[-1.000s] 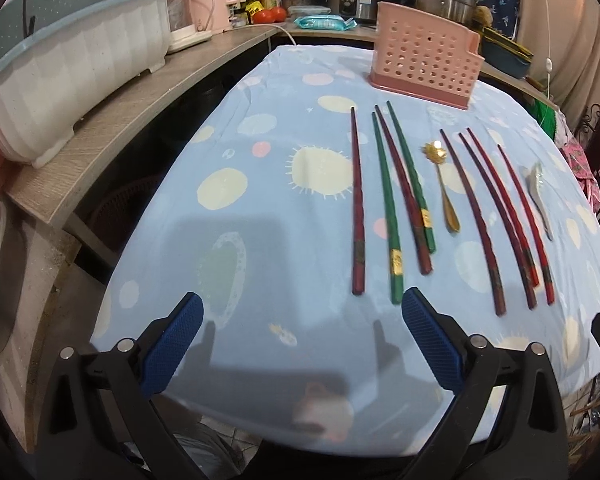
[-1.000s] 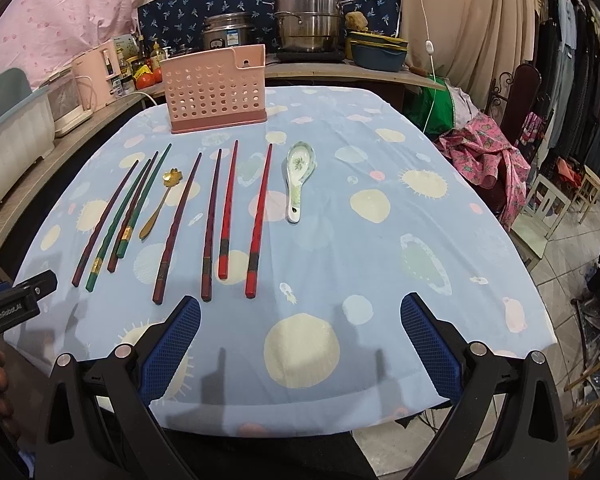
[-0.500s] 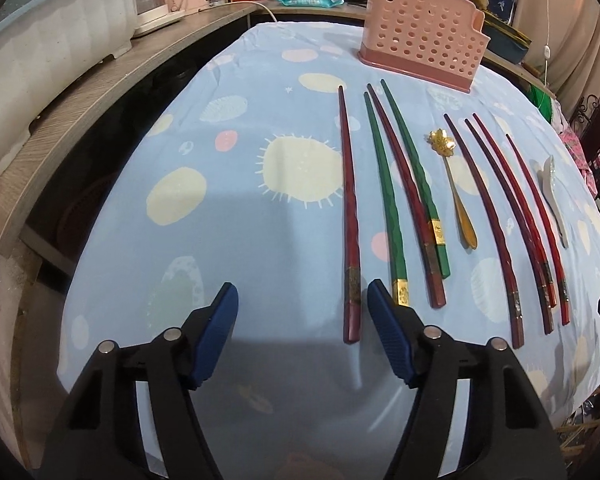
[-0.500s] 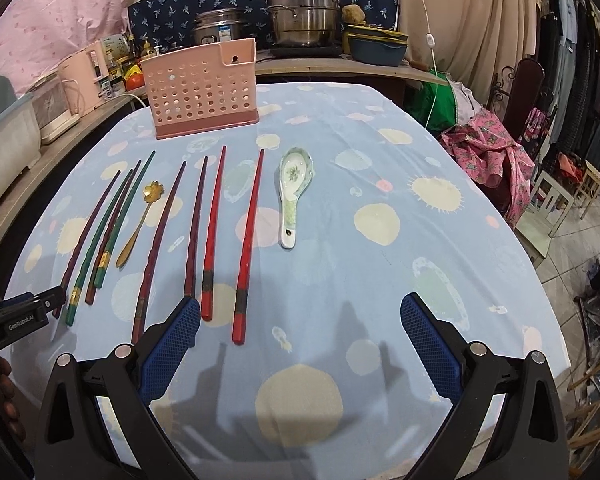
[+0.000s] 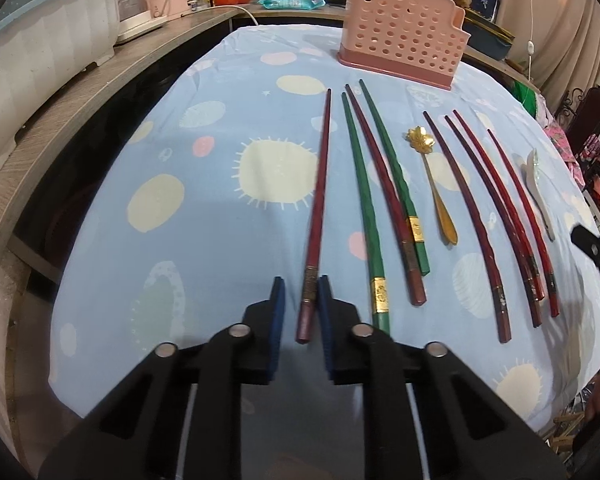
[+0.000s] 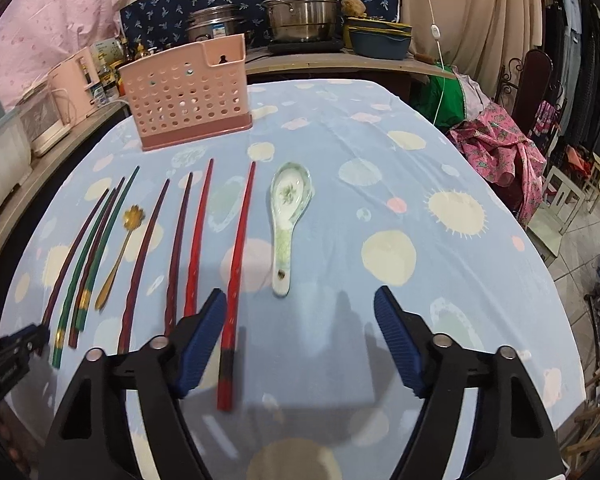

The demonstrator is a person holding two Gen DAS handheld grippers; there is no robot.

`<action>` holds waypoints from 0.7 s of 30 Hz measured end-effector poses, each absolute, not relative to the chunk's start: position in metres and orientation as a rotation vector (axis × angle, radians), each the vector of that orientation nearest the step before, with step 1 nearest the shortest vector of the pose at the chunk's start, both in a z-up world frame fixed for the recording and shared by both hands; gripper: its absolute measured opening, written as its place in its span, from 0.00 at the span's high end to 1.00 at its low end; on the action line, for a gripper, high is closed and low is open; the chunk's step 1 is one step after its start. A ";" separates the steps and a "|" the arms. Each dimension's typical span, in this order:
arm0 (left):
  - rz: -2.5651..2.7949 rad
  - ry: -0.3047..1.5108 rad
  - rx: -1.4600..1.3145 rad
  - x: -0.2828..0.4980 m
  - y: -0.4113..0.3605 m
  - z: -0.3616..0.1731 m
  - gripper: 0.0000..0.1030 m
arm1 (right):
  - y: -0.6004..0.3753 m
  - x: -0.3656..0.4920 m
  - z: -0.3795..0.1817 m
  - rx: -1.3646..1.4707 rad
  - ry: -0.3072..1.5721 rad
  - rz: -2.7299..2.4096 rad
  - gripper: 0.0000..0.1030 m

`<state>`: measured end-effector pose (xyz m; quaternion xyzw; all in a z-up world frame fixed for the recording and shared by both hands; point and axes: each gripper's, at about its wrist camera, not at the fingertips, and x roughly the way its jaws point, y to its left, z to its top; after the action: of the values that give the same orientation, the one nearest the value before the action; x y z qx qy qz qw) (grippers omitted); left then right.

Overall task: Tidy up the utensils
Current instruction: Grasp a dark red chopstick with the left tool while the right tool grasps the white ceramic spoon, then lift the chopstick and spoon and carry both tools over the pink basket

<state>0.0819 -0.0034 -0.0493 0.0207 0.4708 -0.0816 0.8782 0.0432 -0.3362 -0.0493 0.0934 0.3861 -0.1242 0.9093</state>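
Several red, dark red and green chopsticks lie side by side on the blue spotted tablecloth (image 5: pixel 180 160). My left gripper (image 5: pixel 302 292) has its pads nearly closed around the near end of the leftmost dark red chopstick (image 5: pixel 318 204). A gold spoon (image 5: pixel 432 176) and a white ceramic spoon (image 6: pixel 288 216) lie among them. The pink perforated utensil holder (image 5: pixel 400 28) stands at the far end; it also shows in the right wrist view (image 6: pixel 188 92). My right gripper (image 6: pixel 300 320) is open over the cloth, its left pad beside the rightmost red chopstick (image 6: pixel 238 256).
A wooden counter (image 5: pixel 80 92) with a white tub (image 5: pixel 32 60) and appliances runs along the left. Pots (image 6: pixel 300 8) stand behind the table. A chair with pink cloth (image 6: pixel 500 144) stands to the right of the table.
My left gripper moved forward and narrowed its jaws around the end of the leftmost dark red chopstick. My right gripper advanced toward the red chopsticks and stayed open.
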 end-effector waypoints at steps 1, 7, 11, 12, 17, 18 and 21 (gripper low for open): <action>-0.175 0.985 0.038 0.083 -0.004 -0.049 0.91 | -0.339 0.047 -0.049 0.202 0.797 -0.251 0.46; -0.191 0.995 0.030 0.083 -0.008 -0.049 0.92 | -0.347 0.072 -0.057 0.254 0.818 -0.210 0.68; -0.194 0.998 0.028 0.084 -0.010 -0.050 0.92 | -0.344 0.079 -0.063 0.250 0.831 -0.198 0.70; -0.193 0.999 0.025 0.084 -0.010 -0.050 0.92 | -0.343 0.081 -0.066 0.249 0.837 -0.195 0.71; -0.198 1.004 0.008 0.085 -0.008 -0.050 0.92 | -0.343 0.085 -0.076 0.254 0.862 -0.186 0.81; -0.199 1.005 0.005 0.085 -0.008 -0.050 0.92 | -0.343 0.085 -0.077 0.251 0.861 -0.187 0.84; -0.202 1.008 -0.002 0.085 -0.007 -0.050 0.92 | -0.343 0.086 -0.077 0.248 0.860 -0.183 0.89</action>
<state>0.0850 -0.0071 -0.0499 -0.0009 0.4820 -0.0968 0.8708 0.0855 -0.3427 -0.0772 0.1198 0.4150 -0.0885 0.8975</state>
